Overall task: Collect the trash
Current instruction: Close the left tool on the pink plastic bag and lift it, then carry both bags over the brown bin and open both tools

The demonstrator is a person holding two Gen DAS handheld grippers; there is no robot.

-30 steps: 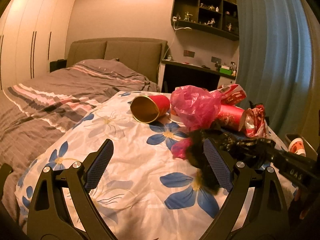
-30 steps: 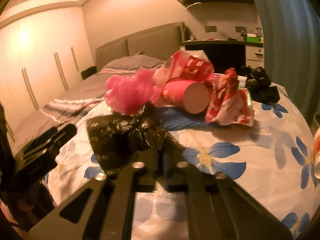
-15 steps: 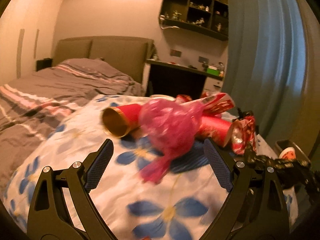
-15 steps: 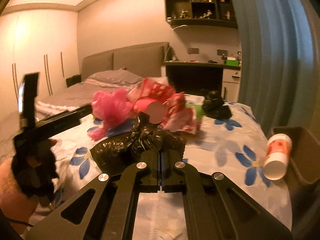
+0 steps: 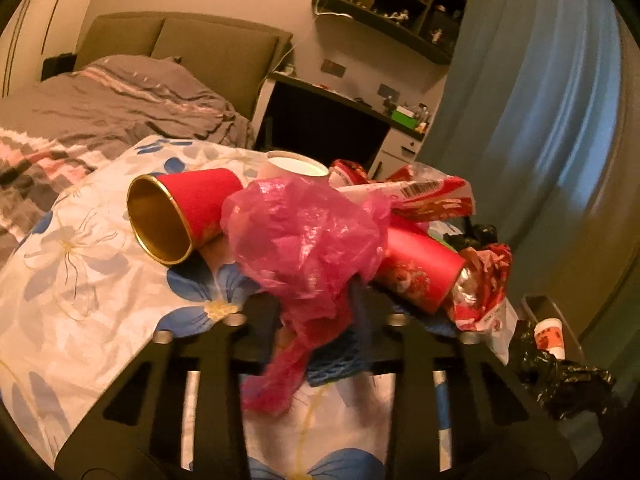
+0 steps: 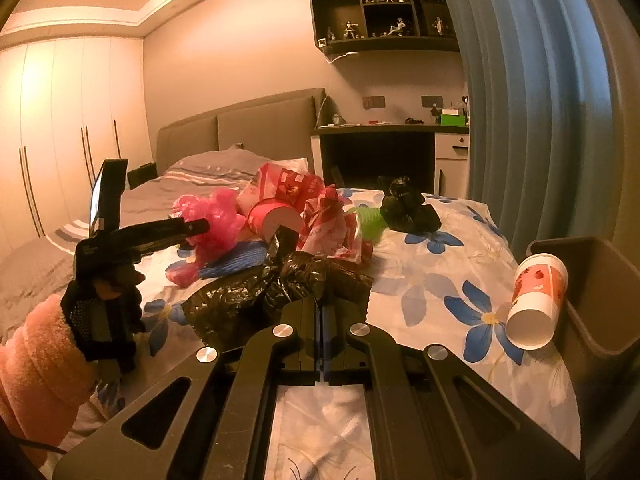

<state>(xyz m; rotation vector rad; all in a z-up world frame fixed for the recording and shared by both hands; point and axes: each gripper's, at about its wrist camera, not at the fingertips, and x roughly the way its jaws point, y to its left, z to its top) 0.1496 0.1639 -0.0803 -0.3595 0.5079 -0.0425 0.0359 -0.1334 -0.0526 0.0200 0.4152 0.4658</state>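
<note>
Beyond my reach I see a padded headboard (image 6: 256, 124) at the head of the bed, with a grey striped duvet (image 5: 120, 104) rumpled below it. White wardrobe doors (image 6: 56, 128) line the far left wall. A dark wall shelf (image 6: 380, 8) holds small figurines above a desk (image 6: 392, 130), and a blue curtain (image 6: 536, 100) hangs just beside the desk.

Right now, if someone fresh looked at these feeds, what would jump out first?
The crumpled pink plastic bag, between the left tool fingers at the front of the trash heap on the floral bedspread. Next, the black garbage bag clamped in the right tool. A paper cup leans at the bin on the right.
</note>
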